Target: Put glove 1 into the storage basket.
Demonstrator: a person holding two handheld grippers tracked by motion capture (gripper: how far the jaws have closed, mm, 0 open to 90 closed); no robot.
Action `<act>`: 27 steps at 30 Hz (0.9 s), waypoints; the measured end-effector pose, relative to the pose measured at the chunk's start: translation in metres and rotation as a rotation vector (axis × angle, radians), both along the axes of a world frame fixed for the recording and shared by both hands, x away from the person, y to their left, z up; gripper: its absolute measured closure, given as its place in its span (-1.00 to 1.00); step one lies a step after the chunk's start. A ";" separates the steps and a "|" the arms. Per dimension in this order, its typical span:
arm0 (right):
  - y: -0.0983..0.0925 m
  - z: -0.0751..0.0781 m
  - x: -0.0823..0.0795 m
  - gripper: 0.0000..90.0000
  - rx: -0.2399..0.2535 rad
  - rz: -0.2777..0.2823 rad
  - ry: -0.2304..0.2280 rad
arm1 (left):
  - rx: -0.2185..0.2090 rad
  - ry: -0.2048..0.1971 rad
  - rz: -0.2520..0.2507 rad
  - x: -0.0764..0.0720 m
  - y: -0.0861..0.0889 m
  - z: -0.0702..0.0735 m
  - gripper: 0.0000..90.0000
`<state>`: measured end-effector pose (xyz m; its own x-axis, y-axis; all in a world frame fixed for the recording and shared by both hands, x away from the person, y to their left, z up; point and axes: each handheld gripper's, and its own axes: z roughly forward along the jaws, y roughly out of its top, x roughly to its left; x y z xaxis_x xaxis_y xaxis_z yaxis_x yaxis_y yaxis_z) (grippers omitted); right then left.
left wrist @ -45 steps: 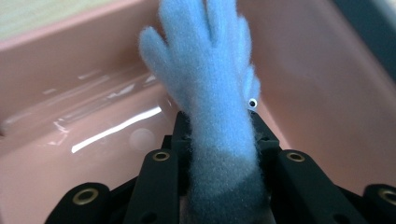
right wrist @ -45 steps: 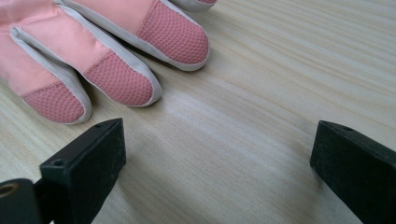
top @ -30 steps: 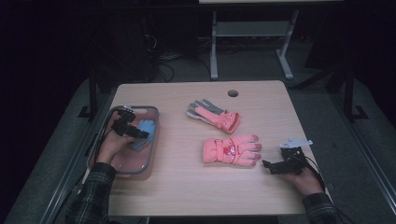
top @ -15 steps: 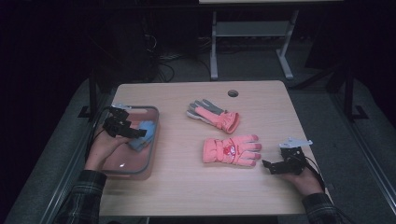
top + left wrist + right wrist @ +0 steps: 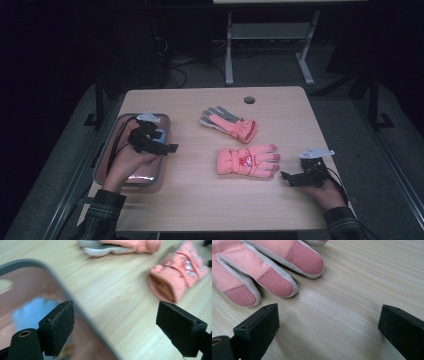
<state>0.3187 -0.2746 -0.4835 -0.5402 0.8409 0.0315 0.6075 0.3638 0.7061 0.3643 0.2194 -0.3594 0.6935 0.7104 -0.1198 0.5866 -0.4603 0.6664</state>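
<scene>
Two pink gloves lie out on the wooden table (image 5: 200, 200), and neither has gone into the tray (image 5: 150, 181) at the left edge. The nearer glove (image 5: 247, 161) lies flat with its fingers toward the right; the farther glove (image 5: 229, 123) lies behind it, grey palm showing, cuff toward the middle. I judge the job to be packing gloves into that tray, with something pale blue (image 5: 32, 312) already inside it and both pink ones left to fetch.

The left gripper (image 5: 161, 145) hangs over the tray's right rim, jaws spread wide and holding nothing. The right gripper (image 5: 289, 178) rests near the table's right edge, just beside the nearer glove's fingertips, jaws likewise wide apart and empty.

From above, the tray's contents are mostly covered by the hand and the gripper. The left gripper view, though blurred, shows the blue thing lying in the reddish tray bottom, and looks into the open ribbed cuff of the nearer glove (image 5: 175, 277). The right gripper view shows what the high view cannot: the textured mesh patches and pale piping on the nearer glove's fingertips (image 5: 274, 282), lying apart from the jaws on bare wood.
</scene>
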 end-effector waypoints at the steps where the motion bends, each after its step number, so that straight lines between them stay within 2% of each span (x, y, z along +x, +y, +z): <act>1: 0.000 0.000 0.000 -0.94 0.000 0.000 0.000 | 0.004 -0.001 -0.013 -0.002 -0.006 0.000 -0.68; 11: 0.000 0.000 0.000 -0.94 0.001 -0.005 0.001 | 0.002 -0.028 -0.106 -0.025 -0.051 -0.004 -0.68; 19: 0.001 0.000 -0.002 -0.94 -0.004 -0.004 0.000 | 0.033 -0.021 -0.162 -0.044 -0.076 -0.035 -0.68; 23: 0.002 0.002 -0.003 -0.92 -0.009 0.001 0.013 | 0.037 -0.019 -0.175 -0.051 -0.081 -0.051 -0.68; 27: 0.002 0.005 -0.004 -0.78 -0.013 0.006 0.024 | 0.040 -0.027 -0.173 -0.058 -0.081 -0.066 -0.68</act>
<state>0.3151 -0.2724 -0.4789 -0.5441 0.8383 0.0341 0.6224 0.3760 0.6864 0.3059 0.1380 -0.4254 0.8087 0.5836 -0.0737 0.4782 -0.5792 0.6602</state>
